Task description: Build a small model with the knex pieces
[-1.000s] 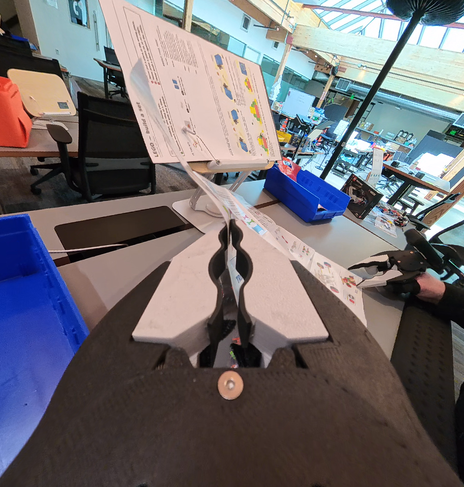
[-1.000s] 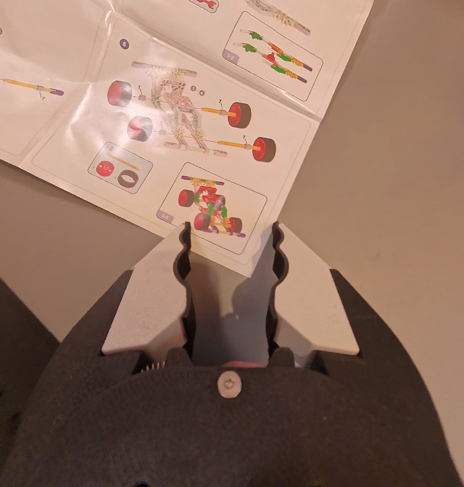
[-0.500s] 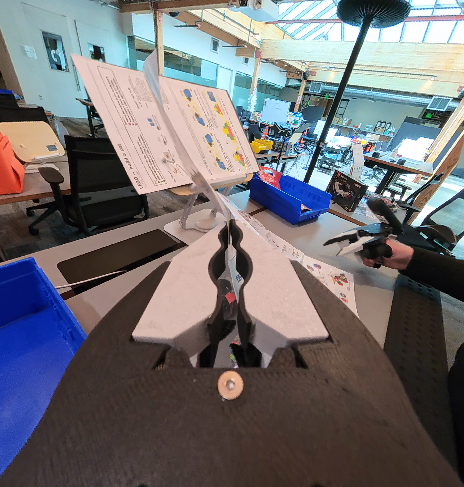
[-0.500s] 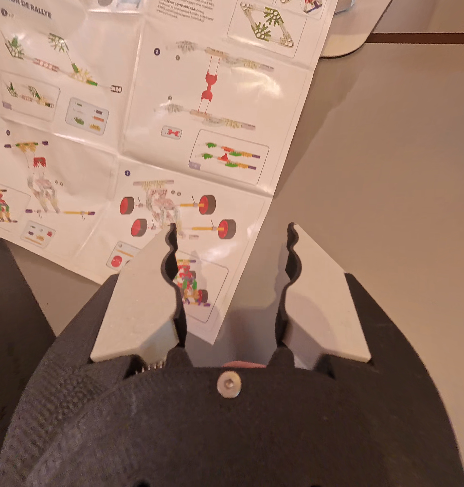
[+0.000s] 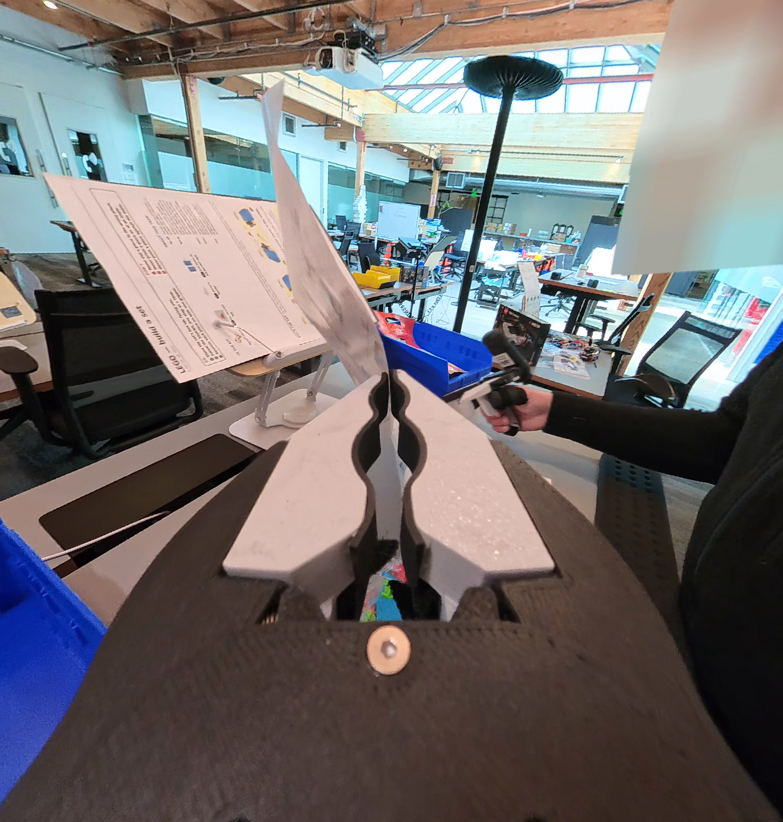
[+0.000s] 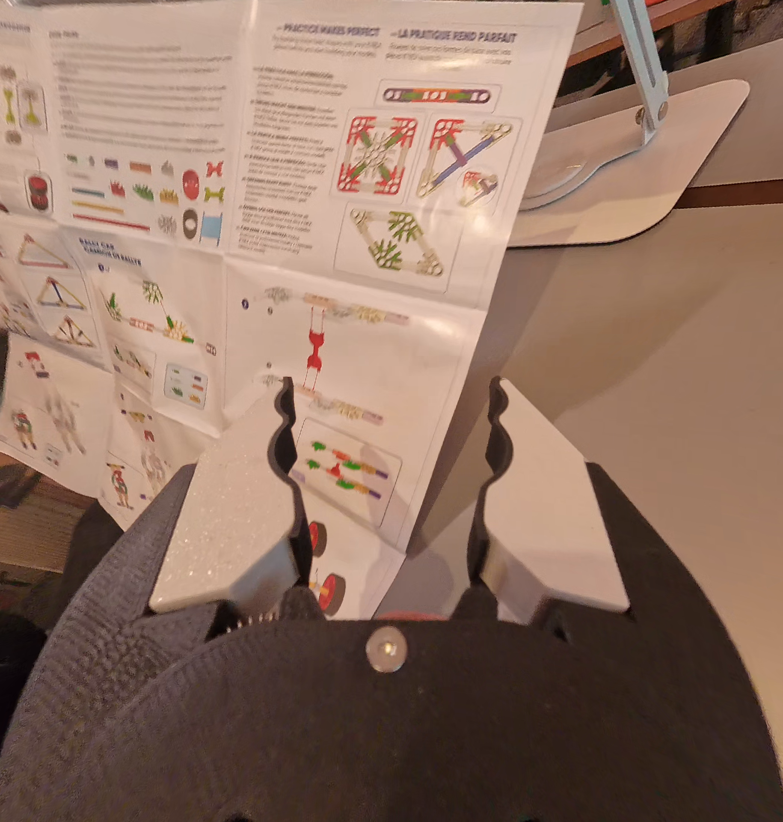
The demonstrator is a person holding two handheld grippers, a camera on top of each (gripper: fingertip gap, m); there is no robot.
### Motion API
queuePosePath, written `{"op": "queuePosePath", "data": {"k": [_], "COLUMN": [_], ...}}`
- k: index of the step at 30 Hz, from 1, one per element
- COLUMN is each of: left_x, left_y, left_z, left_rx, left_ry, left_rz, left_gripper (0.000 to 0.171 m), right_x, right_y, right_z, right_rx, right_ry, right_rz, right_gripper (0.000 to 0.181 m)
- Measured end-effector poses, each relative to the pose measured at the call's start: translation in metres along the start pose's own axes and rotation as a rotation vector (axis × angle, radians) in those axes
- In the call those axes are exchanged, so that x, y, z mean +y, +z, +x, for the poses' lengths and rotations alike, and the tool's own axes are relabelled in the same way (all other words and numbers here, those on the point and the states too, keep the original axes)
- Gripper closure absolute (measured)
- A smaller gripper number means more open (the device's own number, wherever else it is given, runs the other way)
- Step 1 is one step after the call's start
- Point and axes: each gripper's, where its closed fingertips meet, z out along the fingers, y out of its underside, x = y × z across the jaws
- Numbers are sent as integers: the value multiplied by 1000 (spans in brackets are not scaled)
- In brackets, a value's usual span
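We see the left tongs [image 5: 389, 378] clamped together on a large creased white instruction sheet printed with coloured building diagrams [image 5: 318, 267], which rises edge-on from between the pale fingers and stands up off the grey table [image 5: 114, 476]. In the right wrist view the same sheet [image 6: 292, 200] hangs unfolded, its lower edge near the table [image 6: 647, 400]. The right tongs [image 6: 389, 387] are wide apart and grip nothing; the sheet's right edge shows in the gap between their fingers, though we cannot tell whether it touches them. Behind the left tongs a white tilted document stand [image 5: 287, 400] carries a printed white page [image 5: 181, 276]. Blue plastic bins sit at the near left [image 5: 20, 645] and farther back [image 5: 434, 356].
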Motion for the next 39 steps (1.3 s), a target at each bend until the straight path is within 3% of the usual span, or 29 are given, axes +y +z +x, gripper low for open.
{"op": "queuePosePath", "data": {"k": [5,11,15,22,31,39], "left_x": [-11,-20,-22,-11,4,32], "left_y": [-10,-19,-26,-34,-35,-22], "left_z": [10,17,14,-5,-42,-65], "left_rx": [59,101,97,36,-80,-172], "left_ry": [-9,-10,-28,-82,-165,-232], "left_rz": [54,87,116,115,117,17], "left_gripper": [171,171,171,171,171,171], "right_x": [-15,-9,-6,-19,-46,-63], "right_y": [24,52,57,40,9,-14], "right_z": [2,-13,-32,-39,-52,-49], "right_rx": [-166,-313,-430,-481,-442,-351], "right_ry": [161,214,234,245,203,166], "right_rz": [36,-22,-30,53,139,154], "right_gripper": [96,106,129,181,181,181]}}
